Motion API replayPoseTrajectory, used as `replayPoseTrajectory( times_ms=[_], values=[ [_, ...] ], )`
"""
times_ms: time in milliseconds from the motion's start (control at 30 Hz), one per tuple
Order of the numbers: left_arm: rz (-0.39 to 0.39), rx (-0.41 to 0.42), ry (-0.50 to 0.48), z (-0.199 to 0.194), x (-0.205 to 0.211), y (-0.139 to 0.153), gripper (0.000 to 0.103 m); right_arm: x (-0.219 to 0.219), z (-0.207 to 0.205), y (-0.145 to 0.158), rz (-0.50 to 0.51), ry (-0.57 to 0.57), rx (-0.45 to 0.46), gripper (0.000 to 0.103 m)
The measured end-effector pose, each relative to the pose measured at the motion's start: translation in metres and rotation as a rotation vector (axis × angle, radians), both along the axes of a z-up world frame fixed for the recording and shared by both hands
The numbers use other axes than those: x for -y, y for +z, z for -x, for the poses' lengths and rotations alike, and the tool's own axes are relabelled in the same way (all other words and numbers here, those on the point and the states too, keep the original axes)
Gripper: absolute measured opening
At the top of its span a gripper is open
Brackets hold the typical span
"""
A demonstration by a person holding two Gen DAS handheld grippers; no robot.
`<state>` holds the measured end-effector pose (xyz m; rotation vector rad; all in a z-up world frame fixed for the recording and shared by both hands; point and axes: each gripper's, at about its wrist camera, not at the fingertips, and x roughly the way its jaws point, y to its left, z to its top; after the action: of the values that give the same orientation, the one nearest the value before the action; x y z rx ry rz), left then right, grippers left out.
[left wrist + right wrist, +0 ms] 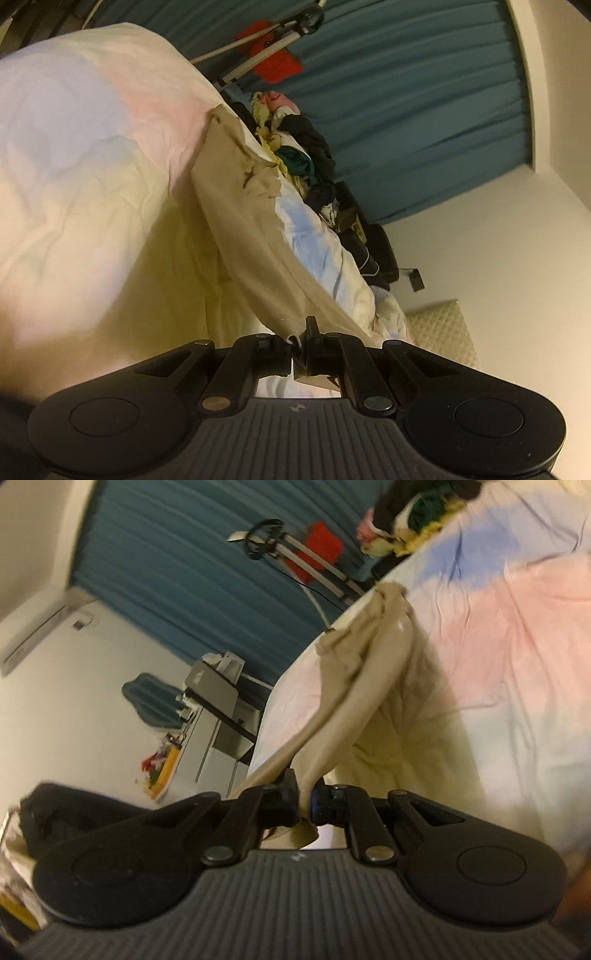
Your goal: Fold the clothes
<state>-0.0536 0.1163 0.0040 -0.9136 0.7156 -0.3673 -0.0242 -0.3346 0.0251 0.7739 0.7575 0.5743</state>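
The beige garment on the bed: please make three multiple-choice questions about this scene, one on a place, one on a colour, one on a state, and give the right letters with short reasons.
1. Where does the pile of mixed clothes lie?
A. at the far end of the bed, near the curtain
B. on the floor
C. on the desk

2. What colour is the curtain?
A. red
B. teal blue
C. white

3. How do the two grippers stand?
A. both open
B. one open, one shut
C. both shut on the garment

Answers:
1 A: the pile of mixed clothes sits on the bed beyond the beige garment, in front of the curtain.
2 B: the curtain is teal blue in both views.
3 C: the left gripper and the right gripper each pinch beige cloth.
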Motion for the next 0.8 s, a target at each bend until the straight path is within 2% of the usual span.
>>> replayPoseTrajectory(
  times_ms=[133, 200, 267, 400, 600, 800],
  values=[
    [-0.028, 0.003, -0.017, 0.039, 0.016, -0.002, 0.007, 0.007, 0.037, -0.008, 0.011, -0.004, -0.012, 0.010],
    [-0.049, 0.013, -0.026, 0.043, 0.020, -0.005, 0.007, 0.006, 0.043, -0.018, -0.007, -0.016, -0.043, 0.010],
    [-0.079, 0.027, -0.025, 0.030, 0.022, 0.000, 0.007, 0.007, 0.040, -0.024, -0.020, -0.022, -0.057, 0.010],
    [-0.126, 0.037, -0.014, -0.007, 0.021, 0.012, 0.007, 0.002, 0.013, -0.024, -0.024, -0.036, -0.050, 0.010],
    [-0.197, 0.054, 0.006, -0.064, 0.020, 0.030, 0.007, -0.009, -0.060, -0.018, -0.046, -0.088, -0.048, 0.010],
    [-0.277, 0.074, 0.058, -0.145, 0.033, 0.022, 0.007, -0.019, -0.142, -0.036, -0.029, -0.171, -0.066, 0.010]
  ],
)
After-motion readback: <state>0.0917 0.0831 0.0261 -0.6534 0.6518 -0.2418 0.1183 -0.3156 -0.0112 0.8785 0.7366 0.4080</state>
